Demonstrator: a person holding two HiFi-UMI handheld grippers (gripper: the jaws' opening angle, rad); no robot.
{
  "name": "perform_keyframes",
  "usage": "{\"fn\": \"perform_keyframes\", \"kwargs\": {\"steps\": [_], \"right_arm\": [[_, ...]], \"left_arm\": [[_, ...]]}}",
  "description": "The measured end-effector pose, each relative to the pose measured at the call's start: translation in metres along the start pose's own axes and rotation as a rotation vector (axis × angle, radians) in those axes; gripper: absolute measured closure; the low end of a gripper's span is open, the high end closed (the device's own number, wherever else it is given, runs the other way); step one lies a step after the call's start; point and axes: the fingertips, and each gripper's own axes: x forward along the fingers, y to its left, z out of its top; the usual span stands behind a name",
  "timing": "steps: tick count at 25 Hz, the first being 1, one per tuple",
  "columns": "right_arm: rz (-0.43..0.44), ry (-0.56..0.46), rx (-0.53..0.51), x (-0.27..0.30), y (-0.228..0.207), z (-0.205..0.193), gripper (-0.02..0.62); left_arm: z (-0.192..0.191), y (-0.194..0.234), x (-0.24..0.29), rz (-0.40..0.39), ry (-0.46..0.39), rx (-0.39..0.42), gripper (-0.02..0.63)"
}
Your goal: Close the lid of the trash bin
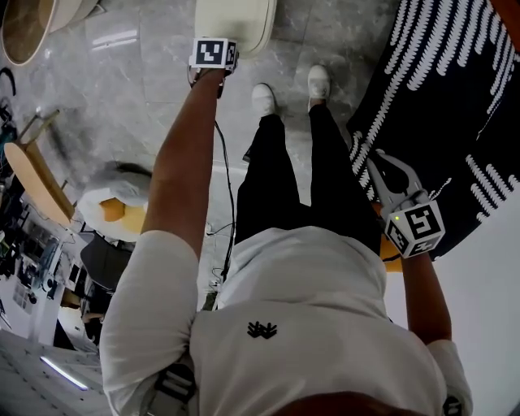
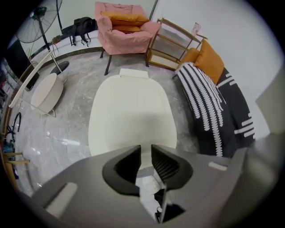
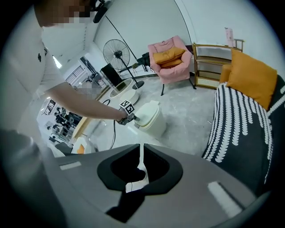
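Observation:
The cream trash bin (image 1: 236, 18) stands on the marble floor in front of the person's feet. In the left gripper view its lid (image 2: 131, 113) lies flat and fills the middle of the picture. My left gripper (image 1: 215, 45) is stretched out over the bin's near edge; its jaws (image 2: 146, 153) stand together with only a narrow slit and hold nothing. The right gripper view shows the left gripper (image 3: 128, 112) right at the bin (image 3: 151, 119). My right gripper (image 1: 382, 166) hangs at the person's side, shut and empty (image 3: 141, 153).
A black blanket with white stripes (image 1: 455, 106) covers a sofa at the right, with orange cushions (image 2: 208, 60). Behind the bin are a pink armchair (image 2: 124, 26) and a wooden shelf (image 2: 171, 42). A fan (image 2: 40, 22) and a round side table (image 2: 46, 91) stand at the left.

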Motion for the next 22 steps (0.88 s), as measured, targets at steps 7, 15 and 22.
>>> {"fn": "perform_keyframes", "kwargs": {"steps": [7, 15, 22], "right_arm": [[-0.015, 0.022, 0.003, 0.003, -0.007, -0.008, 0.571], [-0.018, 0.022, -0.007, 0.002, 0.003, -0.01, 0.571], [0.003, -0.02, -0.051, 0.002, 0.019, 0.002, 0.571]], "left_arm": [[-0.004, 0.005, 0.02, 0.015, 0.019, 0.014, 0.476], [-0.007, 0.004, 0.013, 0.01, -0.034, -0.007, 0.488], [-0.005, -0.007, -0.014, -0.007, -0.069, -0.023, 0.488]]}}
